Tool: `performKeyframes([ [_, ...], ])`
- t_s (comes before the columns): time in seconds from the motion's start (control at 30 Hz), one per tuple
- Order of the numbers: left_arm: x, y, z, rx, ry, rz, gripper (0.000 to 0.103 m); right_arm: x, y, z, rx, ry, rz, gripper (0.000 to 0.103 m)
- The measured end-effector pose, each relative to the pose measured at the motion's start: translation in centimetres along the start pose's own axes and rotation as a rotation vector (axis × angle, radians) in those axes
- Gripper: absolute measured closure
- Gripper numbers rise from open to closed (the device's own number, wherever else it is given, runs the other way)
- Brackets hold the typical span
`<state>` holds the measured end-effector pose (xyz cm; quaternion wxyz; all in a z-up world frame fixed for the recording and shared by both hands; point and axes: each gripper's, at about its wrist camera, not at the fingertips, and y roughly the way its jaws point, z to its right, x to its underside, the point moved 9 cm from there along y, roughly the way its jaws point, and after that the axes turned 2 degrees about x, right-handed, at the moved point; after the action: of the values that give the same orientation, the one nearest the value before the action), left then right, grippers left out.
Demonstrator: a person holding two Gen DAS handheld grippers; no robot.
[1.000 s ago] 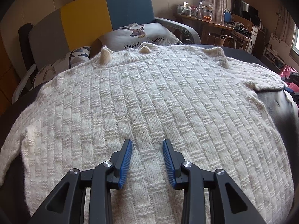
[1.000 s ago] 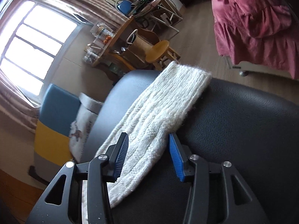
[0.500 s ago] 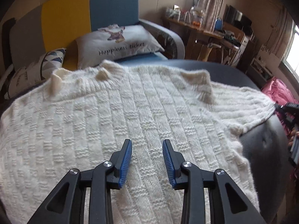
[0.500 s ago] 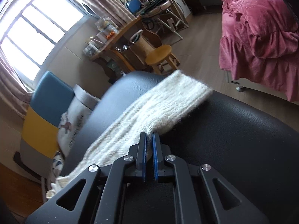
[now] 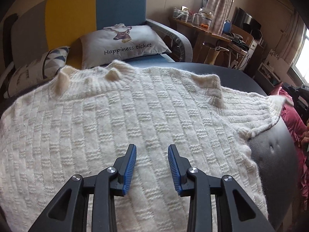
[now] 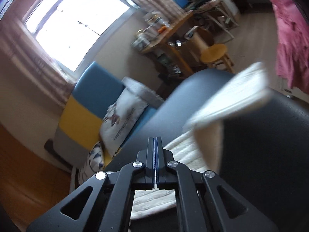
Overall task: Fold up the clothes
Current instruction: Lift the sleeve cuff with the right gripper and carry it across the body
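While the cream, chunky-knit wool sweater point(image 5: 123, 119) lies spread flat over the dark, padded leather surface point(image 5: 274, 154), the left tool point(image 5: 152, 166) hovers just above the sweater's lower middle, its blue-padded jaws parted and holding nothing. Beyond the sweater's collar sits a grey cushion printed with a deer and the words "Happiness ticket" point(image 5: 123, 42), leaning on a sofa with yellow and blue back panels point(image 5: 96, 11). To the sweater's right, a wooden desk crowded with jars point(image 5: 204, 29) stands against the wall.

On the right wrist view, which is blurred, the right tool point(image 6: 155, 154) has its jaws pressed together, with a sliver of white showing between them low down, so it appears clenched on the sweater's ribbed cream sleeve point(image 6: 237, 94). That sleeve rises off the dark surface and its cuff end hangs in the air beyond the tool. A round wooden stool point(image 6: 214, 54) and a pink bedspread point(image 6: 289, 38) lie past the sleeve.
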<state>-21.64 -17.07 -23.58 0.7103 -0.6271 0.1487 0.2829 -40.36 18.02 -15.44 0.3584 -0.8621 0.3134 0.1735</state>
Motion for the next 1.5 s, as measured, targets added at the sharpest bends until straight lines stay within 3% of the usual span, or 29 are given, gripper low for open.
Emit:
performKeyframes([
  [0.2, 0.8, -1.7, -3.1, 0.003, -0.058, 0.003, 0.069, 3.8, 3.2, -8.2, -0.119, -0.106, -0.1, 0.103],
  [0.3, 1.5, -2.7, -4.6, 0.003, -0.084, 0.004, 0.069, 5.8, 4.3, -9.2, -0.128, -0.065, -0.118, 0.103],
  [0.4, 2.7, -3.8, -5.9, -0.014, -0.065, 0.006, 0.069, 5.9, 3.3, -5.4, -0.079, 0.046, -0.089, 0.099],
  [0.47, 3.2, -4.0, -6.6, -0.026, -0.052, 0.0, 0.069, 5.7, 2.2, -2.0, -0.031, 0.123, -0.064, 0.09],
  [0.53, 3.5, -3.9, -7.2, -0.04, -0.047, -0.006, 0.069, 4.8, -0.1, 2.2, 0.052, 0.17, -0.009, 0.089],
  [0.6, 3.6, -3.8, -7.4, -0.046, -0.048, -0.007, 0.069, 3.9, -2.6, 6.5, 0.121, 0.239, 0.041, 0.076],
  [0.67, 3.6, -3.7, -7.6, -0.051, -0.049, -0.007, 0.069, 3.0, -4.5, 10.5, 0.179, 0.315, 0.081, 0.055],
  [0.7, 3.5, -3.6, -7.5, -0.055, -0.047, -0.007, 0.069, 2.5, -5.4, 12.5, 0.207, 0.353, 0.101, 0.054],
  [1.0, 2.7, -2.7, -5.7, -0.113, 0.012, -0.002, 0.069, -0.9, -4.7, 17.9, 0.201, 0.424, 0.126, 0.051],
  [1.13, 2.2, -2.6, -4.8, -0.155, 0.062, 0.022, 0.069, -2.7, -3.3, 17.0, 0.209, 0.363, 0.114, 0.035],
  [1.17, 2.1, -2.6, -4.5, -0.166, 0.075, 0.028, 0.069, -2.7, -3.0, 16.7, 0.225, 0.338, 0.104, 0.035],
  [1.2, 2.0, -2.6, -4.3, -0.176, 0.087, 0.034, 0.069, -2.7, -2.8, 16.3, 0.248, 0.302, 0.093, 0.035],
  [1.23, 1.9, -2.6, -4.1, -0.187, 0.1, 0.04, 0.069, -2.7, -2.5, 16.2, 0.309, 0.245, 0.075, 0.049],
  [1.27, 1.7, -2.6, -3.8, -0.197, 0.112, 0.046, 0.069, -2.4, -2.1, 16.0, 0.378, 0.189, 0.05, 0.098],
  [1.33, 1.5, -2.5, -3.4, -0.218, 0.135, 0.057, 0.069, -1.8, -1.4, 15.7, 0.431, 0.125, 0.019, 0.095],
  [1.43, 1.5, -2.6, -3.6, -0.228, 0.124, 0.072, 0.069, -1.0, -0.9, 14.3, 0.444, 0.033, 0.003, 0.095],
  [1.5, 1.6, -2.7, -3.7, -0.234, 0.117, 0.081, 0.077, -0.8, -1.0, 12.6, 0.43, -0.016, 0.008, 0.095],
])
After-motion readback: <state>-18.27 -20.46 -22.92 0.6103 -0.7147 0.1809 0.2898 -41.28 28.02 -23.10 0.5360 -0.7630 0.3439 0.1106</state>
